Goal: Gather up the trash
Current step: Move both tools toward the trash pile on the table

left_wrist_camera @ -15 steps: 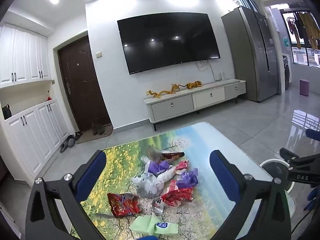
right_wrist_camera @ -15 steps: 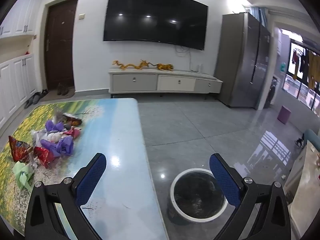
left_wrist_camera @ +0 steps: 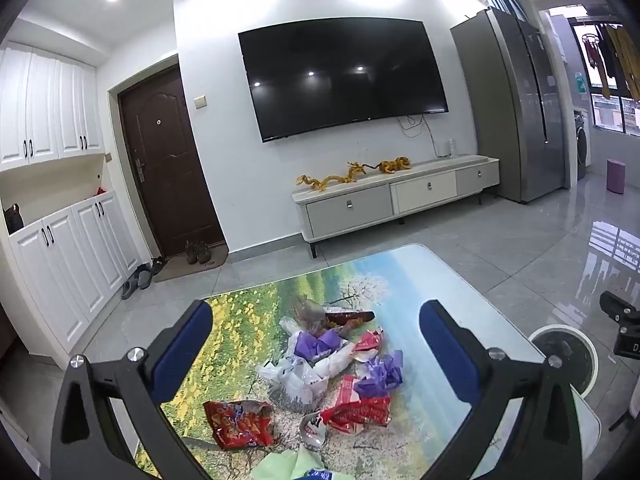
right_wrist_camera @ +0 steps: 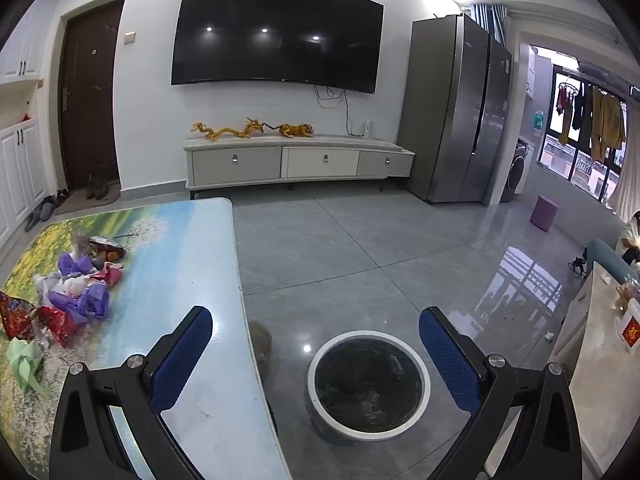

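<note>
Left gripper [left_wrist_camera: 316, 344]: jaws fully spread, empty, above trash pile [left_wrist_camera: 320, 368] on table [left_wrist_camera: 420, 276]. Right gripper [right_wrist_camera: 316, 344]: jaws wide, empty, over bin [right_wrist_camera: 368, 386] on floor beside table edge. Pile's long axis runs near-to-far along table.

One table [left_wrist_camera: 404, 276] carries the trash: two red wrappers [left_wrist_camera: 240, 424], perhaps three. Two purple wrappers [left_wrist_camera: 316, 344] and one green paper [left_wrist_camera: 288, 466] lie there; one bin [right_wrist_camera: 368, 384] stands beside its edge.
</note>
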{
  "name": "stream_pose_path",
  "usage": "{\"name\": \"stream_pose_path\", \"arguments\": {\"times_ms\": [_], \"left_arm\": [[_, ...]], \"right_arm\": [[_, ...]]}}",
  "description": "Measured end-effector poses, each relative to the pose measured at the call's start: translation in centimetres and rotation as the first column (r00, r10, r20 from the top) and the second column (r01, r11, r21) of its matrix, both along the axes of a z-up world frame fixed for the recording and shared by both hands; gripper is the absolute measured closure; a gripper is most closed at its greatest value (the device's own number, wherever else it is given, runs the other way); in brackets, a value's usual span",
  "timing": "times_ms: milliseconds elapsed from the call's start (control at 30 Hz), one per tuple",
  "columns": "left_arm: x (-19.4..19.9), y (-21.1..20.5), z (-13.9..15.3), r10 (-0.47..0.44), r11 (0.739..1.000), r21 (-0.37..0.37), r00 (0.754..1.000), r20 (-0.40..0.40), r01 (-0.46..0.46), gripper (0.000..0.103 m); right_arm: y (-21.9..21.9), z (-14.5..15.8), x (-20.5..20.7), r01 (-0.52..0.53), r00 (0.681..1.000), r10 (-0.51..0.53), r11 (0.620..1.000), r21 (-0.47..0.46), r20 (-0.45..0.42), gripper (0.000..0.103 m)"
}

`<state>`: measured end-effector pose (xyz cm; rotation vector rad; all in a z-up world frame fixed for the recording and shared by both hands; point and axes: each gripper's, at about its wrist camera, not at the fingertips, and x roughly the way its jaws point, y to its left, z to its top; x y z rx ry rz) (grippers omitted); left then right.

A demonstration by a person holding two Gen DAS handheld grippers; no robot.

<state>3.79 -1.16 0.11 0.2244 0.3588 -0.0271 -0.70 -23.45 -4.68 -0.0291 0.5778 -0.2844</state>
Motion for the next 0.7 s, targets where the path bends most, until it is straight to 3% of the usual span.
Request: {"name": "stream_pose_path", "arguments": {"times_ms": [400,700], "left_arm": [[3.6,0.8,-0.7,0.005,1.0,-0.029,0.999,-0.034,-0.006,0.0],[5.9,-1.0,-1.1,0.006,1.0,-0.018,0.998,-0.065,-0.007,0.0]], "right_arm": [[0.1,0.1,3.1,0.0,1.0,0.0,1.0,-0.019,-0.026,0.0],[-1.0,-0.4,5.3,-0.038,0.999,0.038,0.999,-0.005,-0.03,0.0]]}}
